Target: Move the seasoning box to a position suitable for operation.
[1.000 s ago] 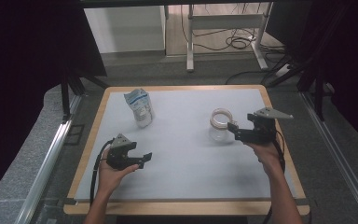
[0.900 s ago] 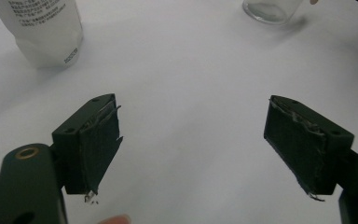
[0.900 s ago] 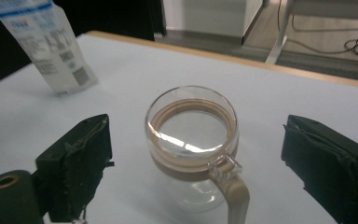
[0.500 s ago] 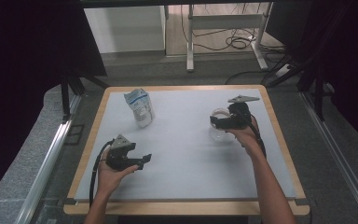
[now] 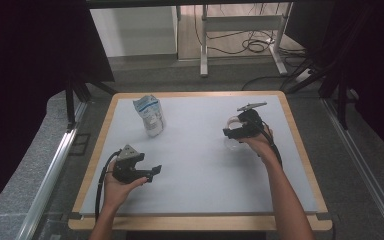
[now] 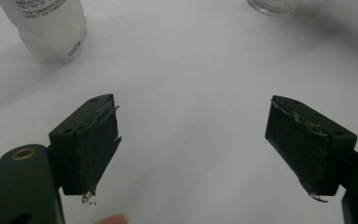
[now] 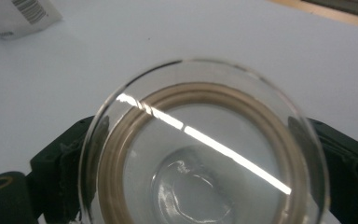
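The right gripper (image 5: 234,131) straddles the glass jar (image 5: 232,134) right of table (image 5: 200,200) centre, jaws beside its walls; whether they pinch it, I cannot tell. The left gripper (image 5: 151,172), spread, sits near the front edge. A pouch (image 5: 150,115) stands far left, bare mat between.

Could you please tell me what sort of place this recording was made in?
Probably a lab or workshop recording station: a wood-rimmed table with a white top, black curtains at the sides, and cables on the floor by a metal stand.
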{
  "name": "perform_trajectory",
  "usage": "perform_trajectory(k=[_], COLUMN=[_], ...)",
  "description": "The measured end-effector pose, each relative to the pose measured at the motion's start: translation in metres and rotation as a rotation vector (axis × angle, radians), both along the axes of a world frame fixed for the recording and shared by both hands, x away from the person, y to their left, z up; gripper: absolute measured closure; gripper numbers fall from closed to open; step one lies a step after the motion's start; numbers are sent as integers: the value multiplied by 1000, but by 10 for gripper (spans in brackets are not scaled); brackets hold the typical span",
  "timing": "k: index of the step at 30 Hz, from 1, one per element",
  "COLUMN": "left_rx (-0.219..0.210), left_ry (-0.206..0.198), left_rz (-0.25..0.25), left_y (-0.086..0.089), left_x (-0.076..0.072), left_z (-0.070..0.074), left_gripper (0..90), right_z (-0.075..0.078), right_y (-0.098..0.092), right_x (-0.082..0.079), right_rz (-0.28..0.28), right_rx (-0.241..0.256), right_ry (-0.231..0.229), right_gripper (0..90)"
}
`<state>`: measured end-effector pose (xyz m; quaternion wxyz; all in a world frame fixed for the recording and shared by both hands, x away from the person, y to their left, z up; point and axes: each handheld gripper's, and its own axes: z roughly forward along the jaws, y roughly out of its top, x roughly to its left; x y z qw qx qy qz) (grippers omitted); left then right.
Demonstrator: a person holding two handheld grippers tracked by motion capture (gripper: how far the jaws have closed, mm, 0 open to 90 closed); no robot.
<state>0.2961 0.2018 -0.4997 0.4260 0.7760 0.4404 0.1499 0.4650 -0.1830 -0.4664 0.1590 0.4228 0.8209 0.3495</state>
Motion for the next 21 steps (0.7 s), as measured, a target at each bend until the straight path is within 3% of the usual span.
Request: perform_trajectory(k=[11, 16, 21], left_rx=[10, 17, 10], left_ry=[1, 5, 10], left_rz=[-1, 1, 1], left_y=[0, 1, 2], left_x=[0, 1, 0], left_z=[-2, -3, -4], left_gripper=[169, 169, 169], right_z=[1, 10, 26], right_y=[-1, -5, -7], right_x=[0, -6, -22], right_rz=[-11, 13, 65], right_rx=[4, 22, 15], right_ry=[-2, -23, -56], right_gripper=[111, 112, 112])
